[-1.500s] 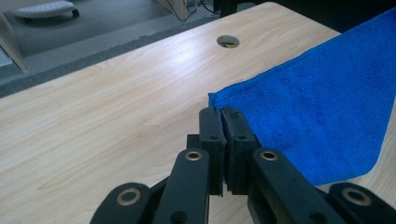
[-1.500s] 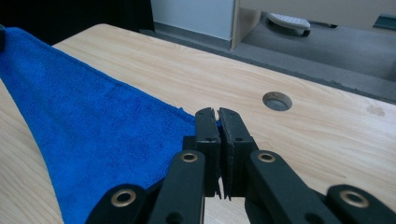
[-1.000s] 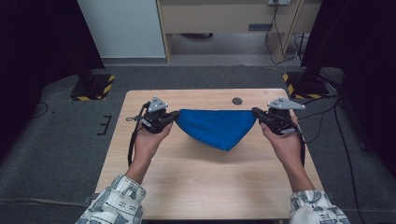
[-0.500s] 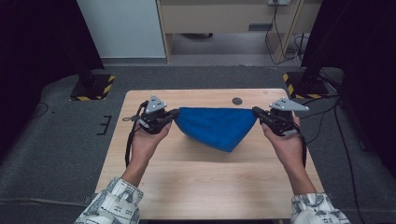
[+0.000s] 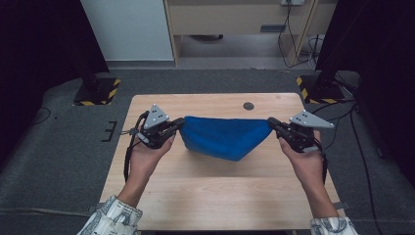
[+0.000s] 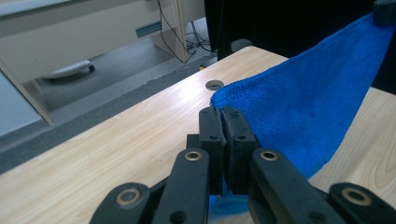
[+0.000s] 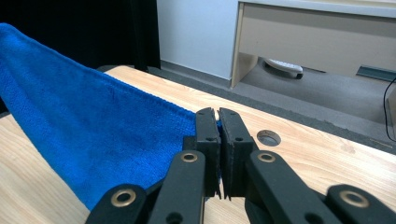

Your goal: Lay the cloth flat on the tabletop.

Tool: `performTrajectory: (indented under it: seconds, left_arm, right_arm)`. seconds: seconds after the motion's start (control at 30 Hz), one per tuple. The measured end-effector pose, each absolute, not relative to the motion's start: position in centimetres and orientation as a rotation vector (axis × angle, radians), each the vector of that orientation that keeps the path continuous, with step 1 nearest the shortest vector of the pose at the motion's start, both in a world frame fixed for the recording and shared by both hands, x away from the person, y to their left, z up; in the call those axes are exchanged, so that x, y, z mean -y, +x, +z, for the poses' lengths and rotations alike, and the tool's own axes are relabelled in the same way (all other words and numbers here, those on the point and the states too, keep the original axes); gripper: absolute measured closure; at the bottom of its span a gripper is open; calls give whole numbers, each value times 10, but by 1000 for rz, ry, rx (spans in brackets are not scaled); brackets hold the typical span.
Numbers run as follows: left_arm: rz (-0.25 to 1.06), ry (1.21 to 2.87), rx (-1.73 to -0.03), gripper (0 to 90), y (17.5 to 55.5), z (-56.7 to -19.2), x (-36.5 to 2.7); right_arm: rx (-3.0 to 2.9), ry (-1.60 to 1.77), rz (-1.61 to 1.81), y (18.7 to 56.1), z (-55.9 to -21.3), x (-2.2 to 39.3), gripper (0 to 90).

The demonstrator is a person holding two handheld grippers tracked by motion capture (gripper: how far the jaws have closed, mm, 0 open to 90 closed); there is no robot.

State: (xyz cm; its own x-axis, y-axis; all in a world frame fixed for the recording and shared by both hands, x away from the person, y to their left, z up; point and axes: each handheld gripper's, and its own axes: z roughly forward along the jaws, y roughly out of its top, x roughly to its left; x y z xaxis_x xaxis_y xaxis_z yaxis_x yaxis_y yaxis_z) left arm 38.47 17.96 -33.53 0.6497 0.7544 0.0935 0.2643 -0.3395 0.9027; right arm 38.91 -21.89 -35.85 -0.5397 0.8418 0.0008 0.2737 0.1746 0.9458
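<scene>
Bench [image 5: 205, 196]: pale wood, bare near edge.
Cloth: blue cloth [image 5: 222, 137] hangs stretched above the bench's far half.
Grip: left hand-held gripper [image 5: 177, 125] and right hand-held gripper [image 5: 272, 124] each clamp a corner (jaws tight).
Risk: uneven pulling — a corner slips free, and the cloth sags onto the bench.

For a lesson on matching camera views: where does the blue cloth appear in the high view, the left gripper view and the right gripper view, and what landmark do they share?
High view: blue cloth hangs mid-table, stretched between the two grippers.
Left gripper view: it fills the right side, one corner pinched in the shut jaws.
Right gripper view: it fills the left side, one corner pinched in the shut jaws.
Shared landmark: the round hole in the tabletop.
</scene>
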Motion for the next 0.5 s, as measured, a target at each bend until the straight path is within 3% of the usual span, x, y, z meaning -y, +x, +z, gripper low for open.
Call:
performTrajectory:
  seconds: [0.5]
  left_arm:
    - [637, 1886, -749, 870, 367, -322, -177]
  right_arm:
    - [-1872, 1007, 1384, 359, -338, 231, 873]
